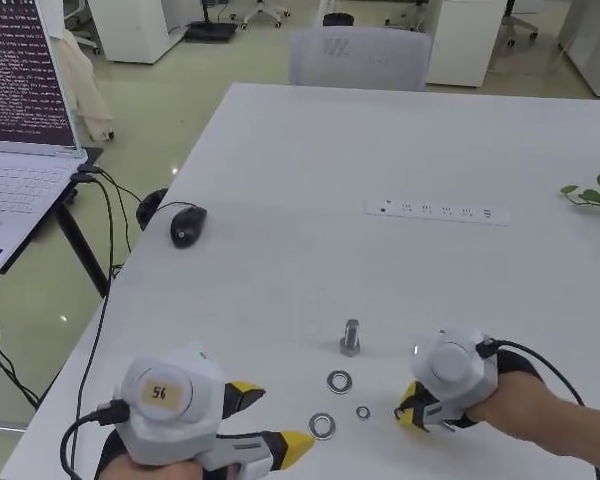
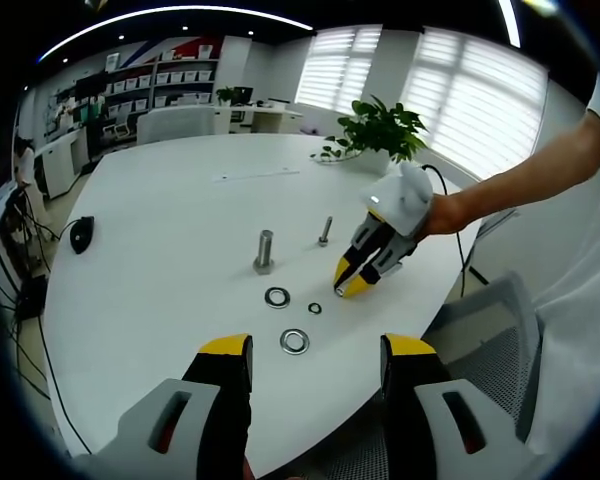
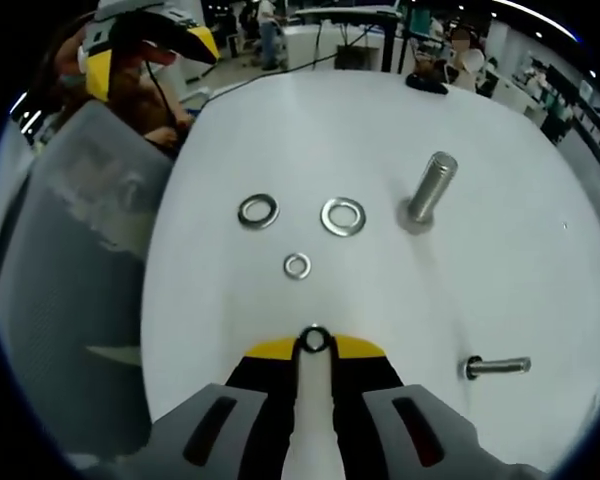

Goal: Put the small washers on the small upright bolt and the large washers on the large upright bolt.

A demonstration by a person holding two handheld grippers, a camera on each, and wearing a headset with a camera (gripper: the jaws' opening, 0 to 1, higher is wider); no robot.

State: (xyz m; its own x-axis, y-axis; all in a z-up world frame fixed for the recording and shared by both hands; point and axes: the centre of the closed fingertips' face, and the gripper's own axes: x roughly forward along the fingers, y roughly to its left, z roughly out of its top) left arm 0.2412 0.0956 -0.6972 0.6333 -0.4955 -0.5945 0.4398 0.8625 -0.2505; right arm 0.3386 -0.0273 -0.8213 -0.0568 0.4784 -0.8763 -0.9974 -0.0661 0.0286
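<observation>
The large upright bolt (image 1: 350, 338) (image 2: 264, 250) (image 3: 428, 193) stands on the white table (image 1: 380, 150). Two large washers (image 1: 339, 381) (image 1: 322, 426) and one small washer (image 1: 363, 412) lie flat in front of it. The thin small bolt (image 2: 324, 231) (image 3: 495, 367) stands to the right of the large one. My right gripper (image 1: 412, 412) (image 3: 314, 345) rests low on the table beside the loose washers, shut on a small washer (image 3: 314, 340) at its yellow tips. My left gripper (image 1: 270, 420) (image 2: 316, 350) is open, just short of the nearest large washer (image 2: 294, 341).
A white power strip (image 1: 436, 211) lies farther back on the table, and a black mouse (image 1: 187, 225) sits near the left edge. A laptop (image 1: 20, 130) stands on a side stand to the left. A plant (image 1: 595, 192) is at the right edge, a grey chair (image 1: 358, 57) behind the table.
</observation>
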